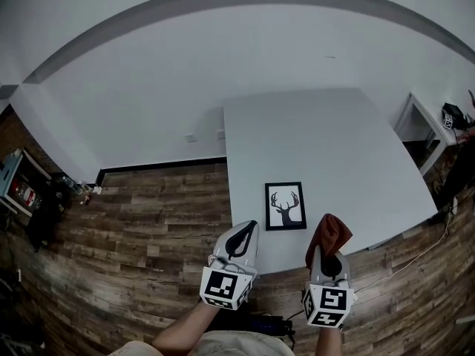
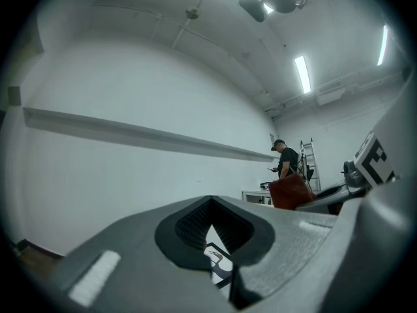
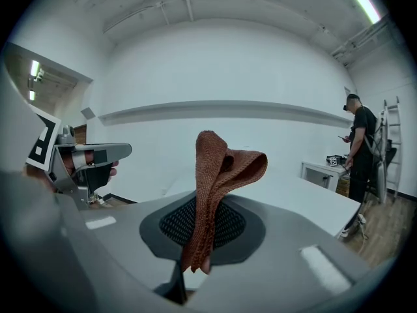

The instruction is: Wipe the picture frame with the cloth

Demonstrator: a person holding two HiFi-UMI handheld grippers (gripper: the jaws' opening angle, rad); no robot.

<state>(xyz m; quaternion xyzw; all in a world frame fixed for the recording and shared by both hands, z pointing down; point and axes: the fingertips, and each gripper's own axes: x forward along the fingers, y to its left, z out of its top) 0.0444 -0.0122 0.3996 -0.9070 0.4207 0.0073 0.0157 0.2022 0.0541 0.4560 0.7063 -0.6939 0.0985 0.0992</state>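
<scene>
A black picture frame (image 1: 286,205) with a deer print lies flat near the front edge of the white table (image 1: 319,139). My left gripper (image 1: 243,237) hovers just left of it, near the table's front edge, shut with nothing in it. In the left gripper view a corner of the frame (image 2: 218,266) shows through the gap in the pads. My right gripper (image 1: 329,252) is to the right of the frame and shut on a rust-brown cloth (image 1: 331,233). In the right gripper view the cloth (image 3: 218,188) sticks up from the jaws and folds over at the top.
A small white side table (image 1: 419,124) stands at the right, and a person (image 3: 361,149) stands beside it by a ladder. A shelf unit (image 1: 18,184) is at the far left on the wooden floor (image 1: 148,221). A cable (image 1: 438,236) runs by the table's right corner.
</scene>
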